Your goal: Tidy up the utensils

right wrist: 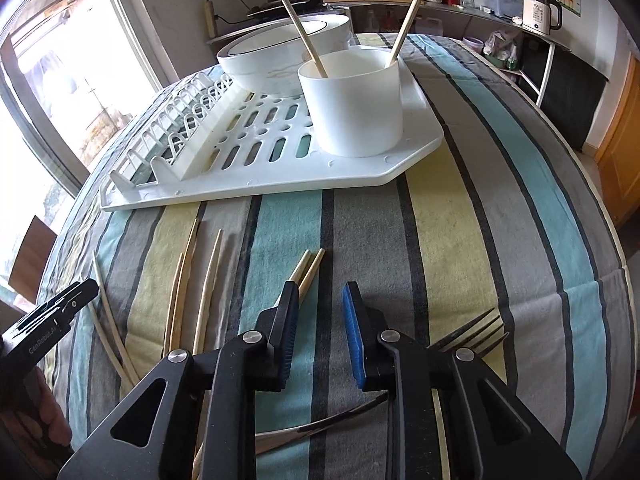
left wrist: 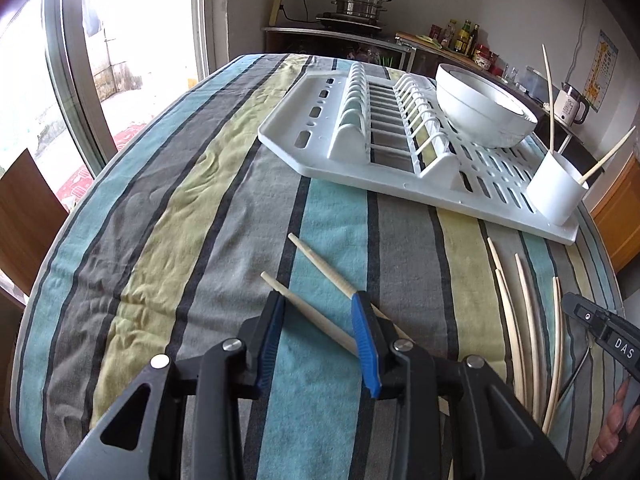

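A white dish rack [right wrist: 280,168] is shown on a bench covered by a striped cloth [left wrist: 160,208]; it serves as the landmark. On the rack are counted one white bowl [right wrist: 276,60] and one white cup [right wrist: 356,104]; two chopsticks [right wrist: 298,26] stand tilted in the cup. In front of the rack, on the cloth, loose chopsticks are seen: in the left wrist view, two [left wrist: 316,264] at the left hand-held gripper [left wrist: 320,328] and about four [left wrist: 524,320] to their right, in front of the cup's end of the rack. One of the two passes between the blue pads, the other lies under the right-hand finger. The jaws are seen parted, not pressed on either stick. In the right wrist view, the right hand-held gripper [right wrist: 320,320] is seen in front of the cup with jaws apart and nothing between them; two chopstick tips [right wrist: 310,268] show beside its left finger. One dark fork [right wrist: 476,332] lies at its right finger, and one curved metal handle [right wrist: 320,428] passes beneath it.
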`<action>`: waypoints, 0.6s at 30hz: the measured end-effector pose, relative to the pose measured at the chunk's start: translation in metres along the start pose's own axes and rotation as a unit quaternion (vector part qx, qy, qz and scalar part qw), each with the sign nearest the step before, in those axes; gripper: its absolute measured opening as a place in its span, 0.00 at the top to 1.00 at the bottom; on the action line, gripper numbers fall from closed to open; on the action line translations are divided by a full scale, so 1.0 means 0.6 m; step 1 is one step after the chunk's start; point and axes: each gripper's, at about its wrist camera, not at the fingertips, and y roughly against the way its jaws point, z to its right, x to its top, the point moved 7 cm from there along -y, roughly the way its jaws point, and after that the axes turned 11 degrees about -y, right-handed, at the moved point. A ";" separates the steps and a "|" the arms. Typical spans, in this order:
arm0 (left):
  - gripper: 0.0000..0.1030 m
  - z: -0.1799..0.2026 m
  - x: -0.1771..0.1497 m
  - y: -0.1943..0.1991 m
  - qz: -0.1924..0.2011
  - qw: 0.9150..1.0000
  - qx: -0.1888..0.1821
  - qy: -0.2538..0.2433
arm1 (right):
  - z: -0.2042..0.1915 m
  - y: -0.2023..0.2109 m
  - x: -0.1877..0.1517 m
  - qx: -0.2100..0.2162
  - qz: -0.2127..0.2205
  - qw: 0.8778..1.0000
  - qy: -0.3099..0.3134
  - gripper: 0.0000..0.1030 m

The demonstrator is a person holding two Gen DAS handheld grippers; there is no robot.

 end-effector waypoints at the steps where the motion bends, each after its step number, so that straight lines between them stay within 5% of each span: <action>1: 0.65 0.002 0.002 -0.002 0.001 1.000 0.004 -0.006 | 0.000 -0.001 0.001 -0.003 0.000 1.000 0.001 0.77; 9: 0.67 0.007 0.002 -0.001 0.008 0.999 0.015 -0.034 | -0.019 -0.002 -0.001 -0.030 0.000 0.999 0.035 0.77; 18: 0.79 0.016 0.001 0.001 0.012 0.998 0.032 -0.051 | -0.017 0.003 -0.009 -0.063 -0.006 0.995 0.074 0.92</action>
